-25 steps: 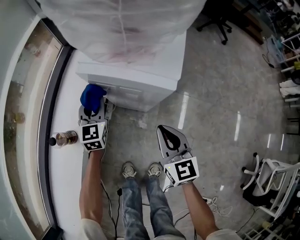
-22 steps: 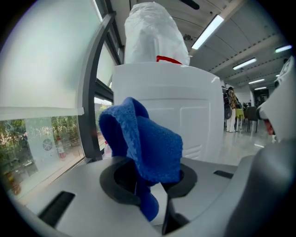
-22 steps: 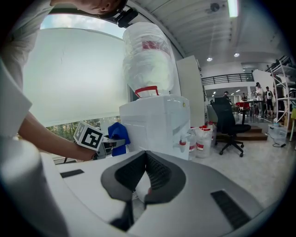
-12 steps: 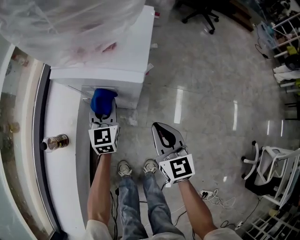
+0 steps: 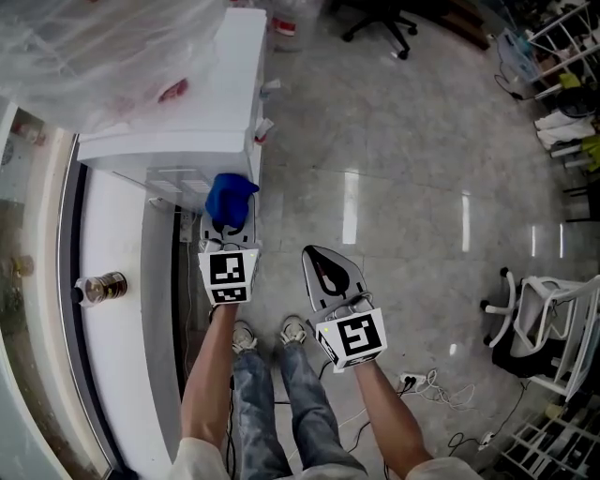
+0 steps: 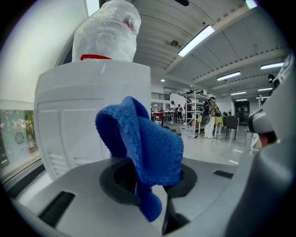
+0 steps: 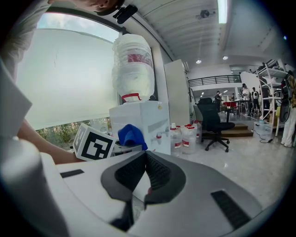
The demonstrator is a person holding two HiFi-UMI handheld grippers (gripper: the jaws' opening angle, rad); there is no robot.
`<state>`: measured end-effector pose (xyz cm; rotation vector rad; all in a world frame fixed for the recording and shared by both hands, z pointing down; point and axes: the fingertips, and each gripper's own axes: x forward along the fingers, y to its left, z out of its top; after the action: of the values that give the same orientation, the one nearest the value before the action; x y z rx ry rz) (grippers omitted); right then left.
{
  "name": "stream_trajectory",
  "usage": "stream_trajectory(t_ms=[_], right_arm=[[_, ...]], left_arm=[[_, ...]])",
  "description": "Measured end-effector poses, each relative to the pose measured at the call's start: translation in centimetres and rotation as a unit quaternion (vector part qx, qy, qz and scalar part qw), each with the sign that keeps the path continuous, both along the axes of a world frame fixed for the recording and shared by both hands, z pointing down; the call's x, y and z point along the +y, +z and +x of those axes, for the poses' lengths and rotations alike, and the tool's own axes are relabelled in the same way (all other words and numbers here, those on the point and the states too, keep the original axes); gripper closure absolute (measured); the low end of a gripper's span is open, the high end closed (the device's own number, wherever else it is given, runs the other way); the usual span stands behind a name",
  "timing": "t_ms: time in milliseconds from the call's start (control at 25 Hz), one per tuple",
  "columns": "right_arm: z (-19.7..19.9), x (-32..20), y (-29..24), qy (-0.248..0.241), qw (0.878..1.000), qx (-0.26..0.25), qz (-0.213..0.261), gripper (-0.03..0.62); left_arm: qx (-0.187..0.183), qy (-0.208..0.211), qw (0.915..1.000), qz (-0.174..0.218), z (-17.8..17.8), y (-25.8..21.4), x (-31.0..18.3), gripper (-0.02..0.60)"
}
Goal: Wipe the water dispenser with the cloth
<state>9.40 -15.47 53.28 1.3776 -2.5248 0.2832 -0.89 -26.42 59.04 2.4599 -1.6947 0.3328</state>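
Observation:
The white water dispenser (image 5: 192, 122) stands at the upper left of the head view, with a plastic-wrapped bottle (image 5: 94, 47) on top. My left gripper (image 5: 228, 223) is shut on a bunched blue cloth (image 5: 230, 197) at the right corner of the dispenser's front. In the left gripper view the cloth (image 6: 148, 139) rises from the left gripper (image 6: 151, 180), with the dispenser (image 6: 74, 125) close behind it; contact is unclear. My right gripper (image 5: 322, 258) hangs over the floor to the right, shut and empty. The right gripper view shows the right gripper (image 7: 145, 178), the dispenser (image 7: 141, 120) and the cloth (image 7: 131, 134).
A white window ledge (image 5: 112, 375) runs along the left with a small jar (image 5: 98, 289) on it. Water bottles (image 7: 187, 136) stand on the floor beyond the dispenser. Office chairs (image 5: 375, 23) and a white chair (image 5: 534, 319) stand farther off. Cables (image 5: 427, 389) lie near my feet.
My left gripper has carried the cloth rightward along the dispenser's front, from its left side to its right corner. The right gripper has stayed shut and hardly moved.

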Motion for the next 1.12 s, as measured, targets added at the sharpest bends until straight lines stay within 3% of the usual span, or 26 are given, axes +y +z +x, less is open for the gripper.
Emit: stream_trajectory(t_ms=[240,400,840,1120], right_arm=[[0.4,1.6,0.6,0.003,1.000,0.006,-0.007,0.579],[-1.6,2.0,1.1,-0.009,1.000,0.002,-0.011,0.579],[-10.1,2.1,1.8,-0.082,0.996,0.010,-0.019,0.579],[-12.5,0.7,3.3,-0.089,0.995,0.027,-0.030,0.579]], left_arm=[[0.001,-0.005,1.0000,0.009,-0.9,-0.5,1.0,0.483],[0.007,-0.045,0.9990,0.003,-5.8,0.1,1.7,0.483],[-0.021,-0.131,0.9909,-0.022,-21.5,3.5,1.8,0.483],[-0.021,-0.138,0.9900,-0.021,-25.2,5.2,-0.5,0.483]])
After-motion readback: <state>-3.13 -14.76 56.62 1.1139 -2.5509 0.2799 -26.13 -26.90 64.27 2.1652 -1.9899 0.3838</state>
